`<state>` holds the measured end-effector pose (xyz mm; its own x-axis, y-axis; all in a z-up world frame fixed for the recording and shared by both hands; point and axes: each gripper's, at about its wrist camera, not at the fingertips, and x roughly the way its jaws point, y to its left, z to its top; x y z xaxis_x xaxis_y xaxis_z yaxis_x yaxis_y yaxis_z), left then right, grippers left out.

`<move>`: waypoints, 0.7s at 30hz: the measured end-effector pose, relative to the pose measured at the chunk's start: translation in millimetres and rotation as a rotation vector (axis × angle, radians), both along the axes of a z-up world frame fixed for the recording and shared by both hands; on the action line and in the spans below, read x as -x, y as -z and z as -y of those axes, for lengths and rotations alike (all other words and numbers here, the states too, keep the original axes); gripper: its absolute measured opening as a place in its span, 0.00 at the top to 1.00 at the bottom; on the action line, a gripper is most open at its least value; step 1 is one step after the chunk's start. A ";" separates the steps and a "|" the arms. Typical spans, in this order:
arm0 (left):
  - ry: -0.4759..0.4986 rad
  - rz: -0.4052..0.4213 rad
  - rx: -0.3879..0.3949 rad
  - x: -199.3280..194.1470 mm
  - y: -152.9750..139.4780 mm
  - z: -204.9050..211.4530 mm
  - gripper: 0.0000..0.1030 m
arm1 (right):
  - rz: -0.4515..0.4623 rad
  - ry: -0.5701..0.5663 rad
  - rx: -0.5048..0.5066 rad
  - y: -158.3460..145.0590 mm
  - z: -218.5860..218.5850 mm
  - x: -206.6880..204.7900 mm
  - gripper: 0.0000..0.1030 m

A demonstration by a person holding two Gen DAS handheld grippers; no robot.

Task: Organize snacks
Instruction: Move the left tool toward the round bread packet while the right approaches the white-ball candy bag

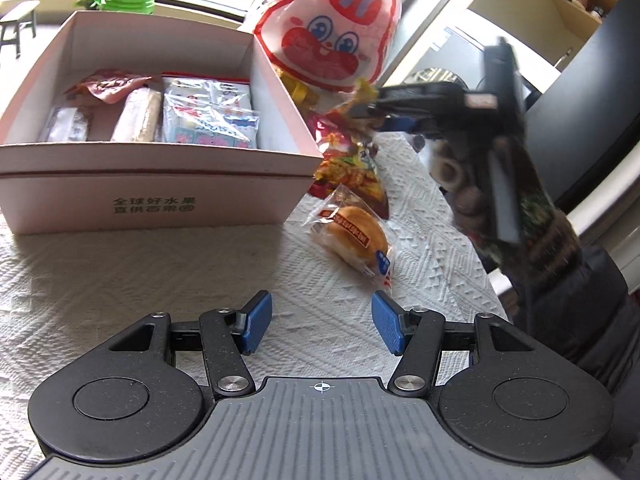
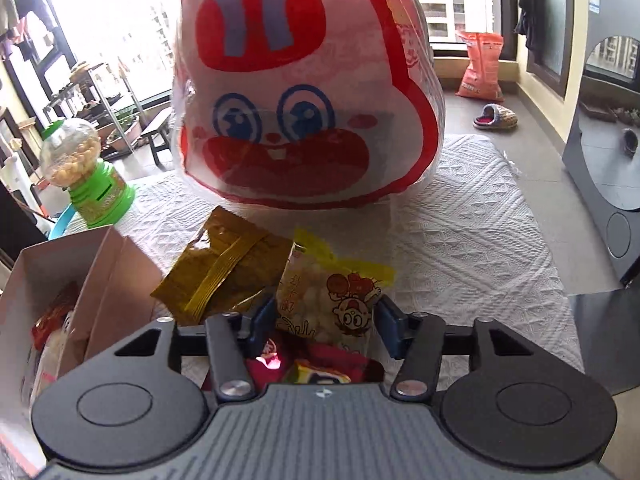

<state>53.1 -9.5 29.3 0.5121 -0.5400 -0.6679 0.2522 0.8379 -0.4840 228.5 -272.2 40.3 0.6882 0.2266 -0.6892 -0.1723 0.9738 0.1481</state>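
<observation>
A pale pink cardboard box (image 1: 152, 184) at the left holds several snack packets (image 1: 208, 116). My left gripper (image 1: 322, 326) is open and empty, low over the white cloth, just short of a wrapped bun (image 1: 354, 238). My right gripper (image 2: 326, 326) is over a pile of snack packets, its jaws on either side of a yellow puffed-snack packet (image 2: 332, 300); whether they press it I cannot tell. In the left wrist view that gripper (image 1: 404, 114) is blurred above the red and yellow packets (image 1: 348, 164). A big rabbit-face bag (image 2: 304, 92) stands behind the pile.
A brown-gold packet (image 2: 224, 268) leans by the box wall (image 2: 116, 280). A green candy dispenser (image 2: 86, 168) stands at the table's far left. The white textured cloth (image 2: 472, 240) extends to the right. A person's dark sleeve (image 1: 580, 300) is at the right.
</observation>
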 end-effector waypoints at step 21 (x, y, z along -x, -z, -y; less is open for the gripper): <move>-0.077 -0.001 0.013 -2.8 -7.1 17.8 0.41 | 0.021 -0.395 0.002 28.2 -25.8 194.2 0.77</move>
